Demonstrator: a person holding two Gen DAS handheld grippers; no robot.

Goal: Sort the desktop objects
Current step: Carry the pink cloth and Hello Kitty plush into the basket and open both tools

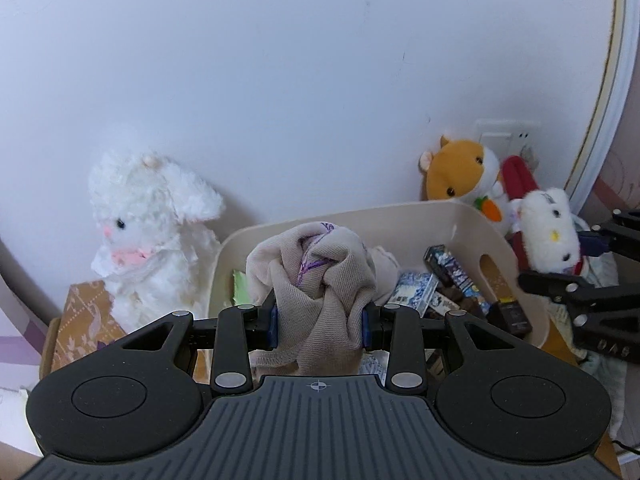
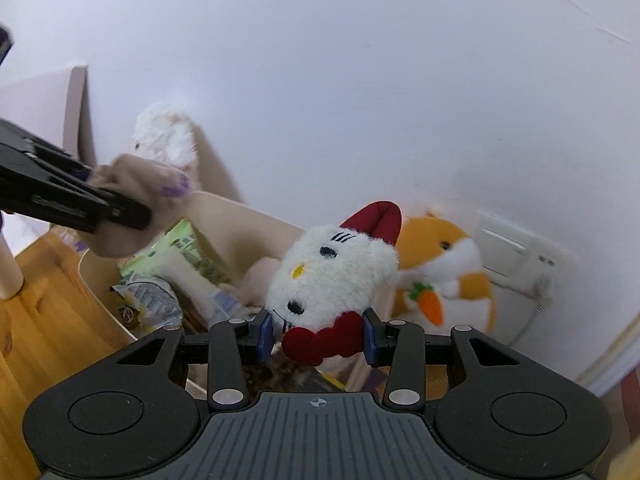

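My left gripper [image 1: 319, 322] is shut on a bunched beige cloth [image 1: 316, 276] with purple marks, held above the near rim of a cream bin [image 1: 472, 220]. The cloth and left gripper also show in the right wrist view [image 2: 132, 184] at the left. My right gripper [image 2: 319, 338] is shut on a white cat plush [image 2: 332, 276] with red bow and red ears, held just right of the bin. In the left wrist view that plush [image 1: 550, 232] and the right gripper [image 1: 576, 272] are at the right edge.
The bin holds snack packets [image 1: 448, 280] and a green packet [image 2: 176, 252]. A white lamb plush [image 1: 152, 224] sits on a patterned box [image 1: 80, 316] at left. An orange hamster plush [image 2: 444, 268] leans against the wall by a socket [image 2: 516, 252]. The table [image 2: 44, 320] is wooden.
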